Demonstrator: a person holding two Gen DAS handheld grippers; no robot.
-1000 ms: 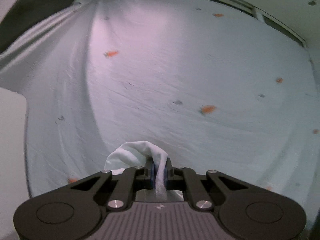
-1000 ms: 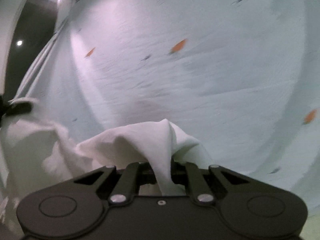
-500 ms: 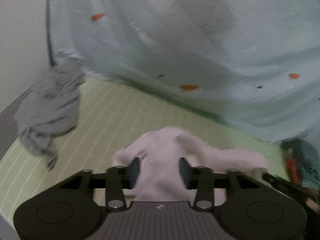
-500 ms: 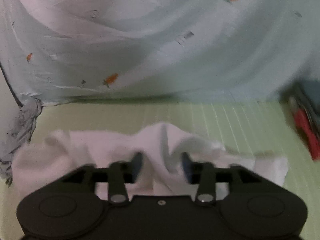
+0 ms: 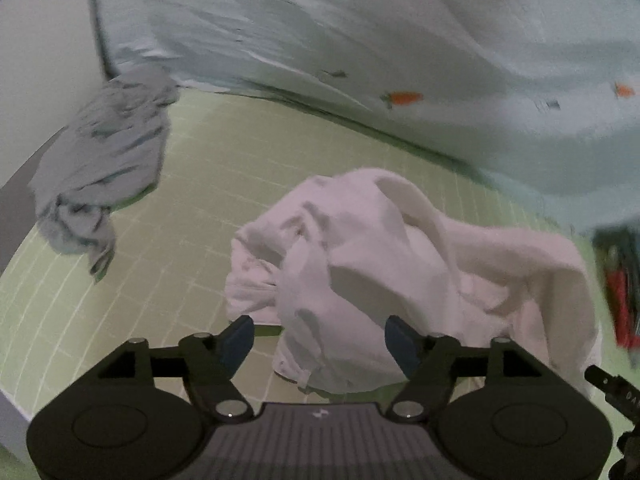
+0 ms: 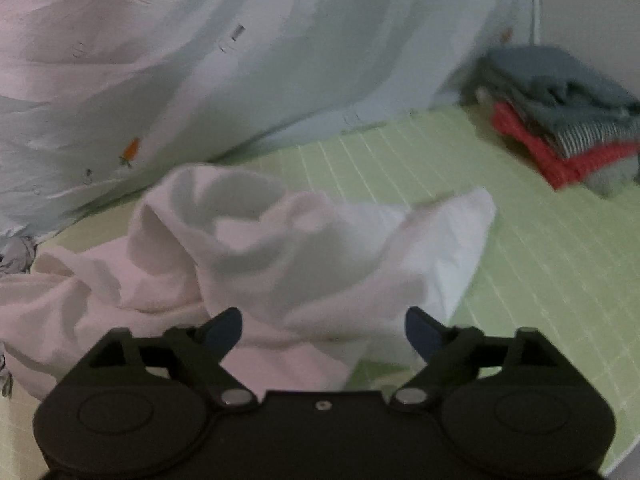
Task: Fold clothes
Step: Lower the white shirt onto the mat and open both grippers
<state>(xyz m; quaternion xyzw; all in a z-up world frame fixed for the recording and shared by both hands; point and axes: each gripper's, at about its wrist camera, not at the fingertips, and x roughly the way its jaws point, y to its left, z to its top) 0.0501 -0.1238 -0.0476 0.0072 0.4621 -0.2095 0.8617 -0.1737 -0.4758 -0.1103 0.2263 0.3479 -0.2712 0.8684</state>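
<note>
Nearest in the left wrist view, the left gripper (image 5: 319, 339) has its jaws spread wide with nothing between the blue pads; a small pale logo mark sits on its ribbed housing, too small to read. Just beyond its fingertips the white garment (image 5: 372, 264) lies crumpled in a loose heap on the green grid mat (image 5: 192, 184), a hemmed edge turned toward the camera. In the right wrist view the right gripper (image 6: 324, 332) is likewise wide open and grips nothing, and the same white garment (image 6: 280, 256) lies bunched in front of it, one corner pointing toward the right across the green grid mat (image 6: 540, 264). At the lower right edge of the left view a dark part of the other tool (image 5: 614, 384) carries pale lettering that cannot be read. Farther out on the left, a crumpled grey garment (image 5: 104, 160) rests at the mat's edge, well apart from the white one. On the far right a folded stack of clothes (image 6: 560, 120), grey-blue on top, striped and red below, sits near the mat's corner. Behind everything hangs a pale blue sheet (image 5: 400, 40) printed with small orange carrots, its lower edge meeting the back of the mat; no writing on it can be read
</note>
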